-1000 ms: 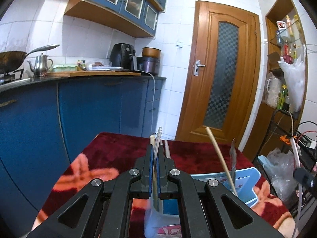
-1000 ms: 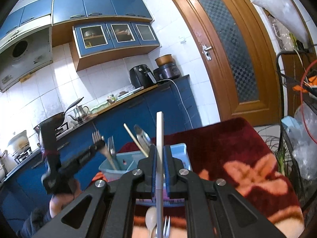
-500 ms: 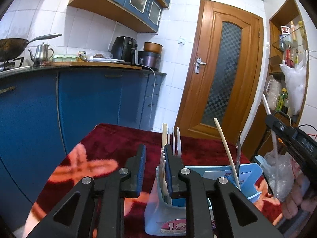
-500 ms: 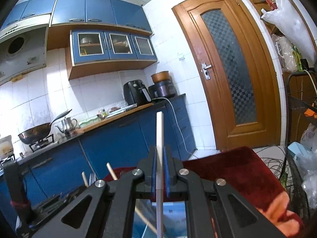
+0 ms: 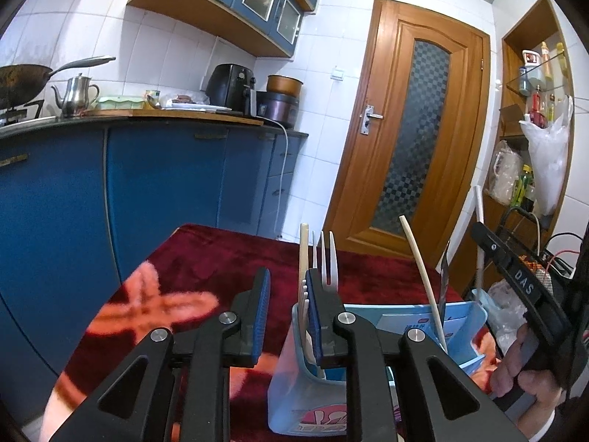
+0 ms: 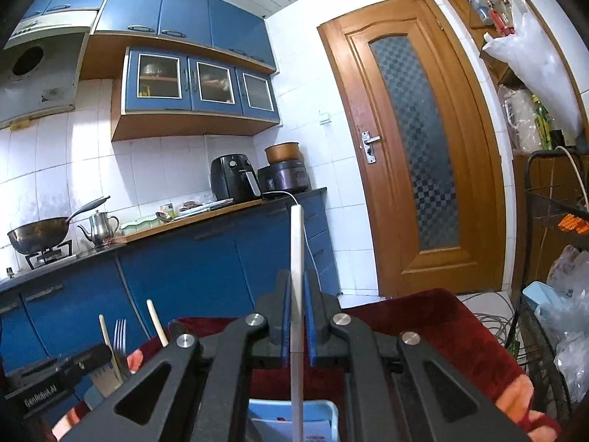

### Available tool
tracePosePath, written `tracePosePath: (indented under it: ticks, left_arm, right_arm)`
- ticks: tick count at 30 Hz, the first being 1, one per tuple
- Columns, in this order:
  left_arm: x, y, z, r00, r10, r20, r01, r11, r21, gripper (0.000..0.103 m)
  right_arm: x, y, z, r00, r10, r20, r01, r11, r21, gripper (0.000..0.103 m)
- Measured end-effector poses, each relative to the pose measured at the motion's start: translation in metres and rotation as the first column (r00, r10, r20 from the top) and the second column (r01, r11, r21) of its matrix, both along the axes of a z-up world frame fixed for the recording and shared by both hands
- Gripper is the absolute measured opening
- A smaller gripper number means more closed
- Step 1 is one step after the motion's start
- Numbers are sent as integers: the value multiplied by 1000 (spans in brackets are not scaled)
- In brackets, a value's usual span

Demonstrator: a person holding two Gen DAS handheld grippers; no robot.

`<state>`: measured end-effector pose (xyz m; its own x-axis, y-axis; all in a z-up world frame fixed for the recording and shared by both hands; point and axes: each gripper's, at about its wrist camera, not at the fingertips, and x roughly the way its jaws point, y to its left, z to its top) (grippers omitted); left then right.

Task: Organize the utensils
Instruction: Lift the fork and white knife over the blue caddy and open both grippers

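The white utensil handle (image 6: pixel 296 276) stands upright, pinched in the right tongs (image 6: pixel 296 335) above the blue caddy (image 6: pixel 324 410) on the red-clothed table (image 6: pixel 434 331). The left tongs (image 5: pixel 287 316) are spread and empty at the caddy's near corner beside the fork (image 5: pixel 325 261). If the handle comes down tilted, it could catch the rim and tip the light caddy.

A utensil holder (image 5: pixel 309 397) stands on the table (image 5: pixel 206 258) near its right edge; forks (image 5: pixel 325 258) and chopsticks (image 5: pixel 423 276) stand in it; counter (image 5: pixel 147 118) behind the table's left edge.
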<state>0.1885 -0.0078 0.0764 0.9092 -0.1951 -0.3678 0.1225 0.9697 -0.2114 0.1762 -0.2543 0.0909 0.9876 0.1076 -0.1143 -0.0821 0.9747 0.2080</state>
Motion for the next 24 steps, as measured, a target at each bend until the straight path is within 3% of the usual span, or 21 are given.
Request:
tracePosePath:
  ticks: [8,10,17,24]
  left_arm:
    - [0,-1,-1,1000,2,-4,-2,1000,2,23]
    - [0,-2,-1,1000,3,-6,-3,1000,2,34]
    - [-5,-5,1,1000,-18,-8,18,1000,9,45]
    - [-18,-10,10,997,-69,-37,69,998,-5,51]
  right_arm:
    - [-8,6,-1,999,39,-38,-40,999,-30,9]
    - [-12,6,0,998,41,-50,-43,999,-32,10]
    - [-31,5,8,994,81,-67,-83,996,-14,25]
    - [-59,5,17,989,112,-102,-112,994,2,30]
